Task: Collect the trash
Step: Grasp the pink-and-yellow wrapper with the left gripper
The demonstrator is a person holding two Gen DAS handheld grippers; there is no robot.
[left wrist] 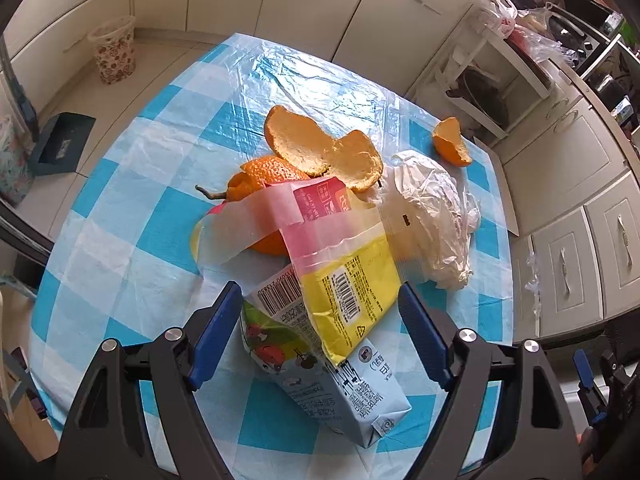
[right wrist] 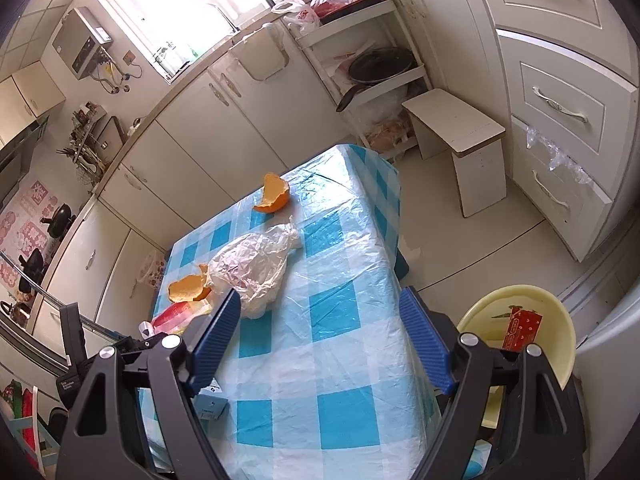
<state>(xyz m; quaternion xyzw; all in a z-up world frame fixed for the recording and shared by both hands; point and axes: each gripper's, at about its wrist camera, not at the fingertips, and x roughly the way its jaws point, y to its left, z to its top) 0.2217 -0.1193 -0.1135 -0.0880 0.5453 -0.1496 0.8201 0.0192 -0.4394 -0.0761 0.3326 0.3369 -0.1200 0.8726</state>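
Note:
Trash lies on a blue-and-white checked table [left wrist: 132,208]. My left gripper [left wrist: 320,330] is open, its fingers on either side of a milk carton [left wrist: 344,392] and a yellow-and-pink wrapper [left wrist: 344,280] that lies over it. Behind them are orange peels [left wrist: 320,148], a crumpled clear plastic bag [left wrist: 436,216] and one separate peel [left wrist: 450,142]. My right gripper [right wrist: 320,334] is open and empty above the table [right wrist: 344,360]. The bag [right wrist: 252,268], the peels [right wrist: 188,288] and the far peel [right wrist: 274,194] lie ahead of it.
A yellow bin [right wrist: 552,320] with a red box [right wrist: 522,328] inside stands at the table's right. A small white stool [right wrist: 460,140] and drawers [right wrist: 560,108] are beyond. A patterned basket [left wrist: 114,50] stands on the floor at the far left.

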